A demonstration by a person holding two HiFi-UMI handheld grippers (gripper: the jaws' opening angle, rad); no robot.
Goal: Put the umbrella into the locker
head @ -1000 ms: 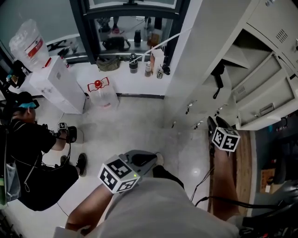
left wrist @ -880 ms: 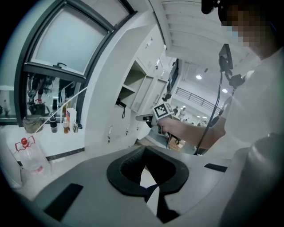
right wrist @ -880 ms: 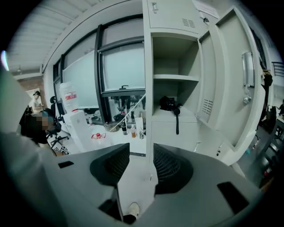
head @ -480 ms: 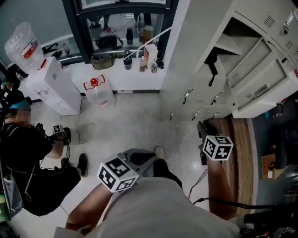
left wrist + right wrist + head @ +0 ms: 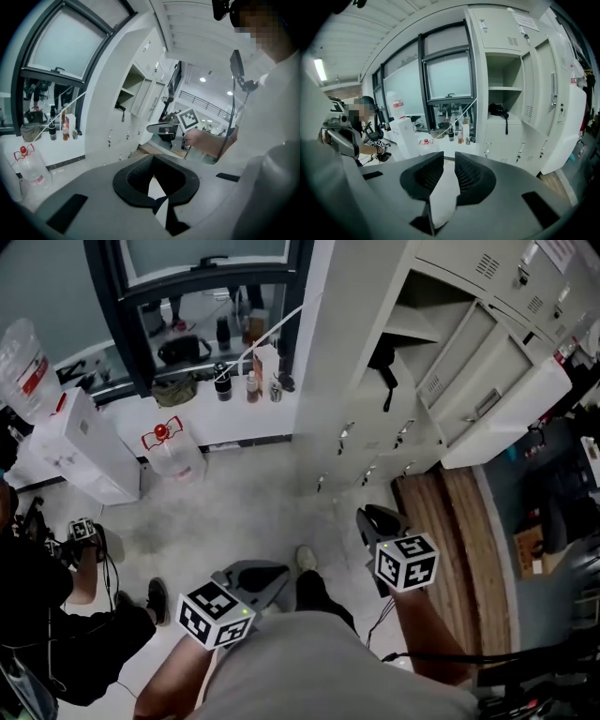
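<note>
- And there it was: the umbrella [image 5: 498,110] lay inside the open locker [image 5: 501,70], on the compartment floor under the shelf, strap dangling over the front edge.
- The right hand-held gripper [image 5: 449,155] was well apart from it, with the umbrella up at 1 o'clock. Its jaws were closing, a narrow gap showed, and nothing was between them.
- The left hand-held gripper [image 5: 151,161] had its jaws together and empty, low by the person's waist, at 8 o'clock of the right one in the head view.
- The locker door [image 5: 506,390] stood wide at 3 o'clock of the umbrella.
- A water dispenser [image 5: 80,442] stood across the floor at 10 o'clock.
</note>
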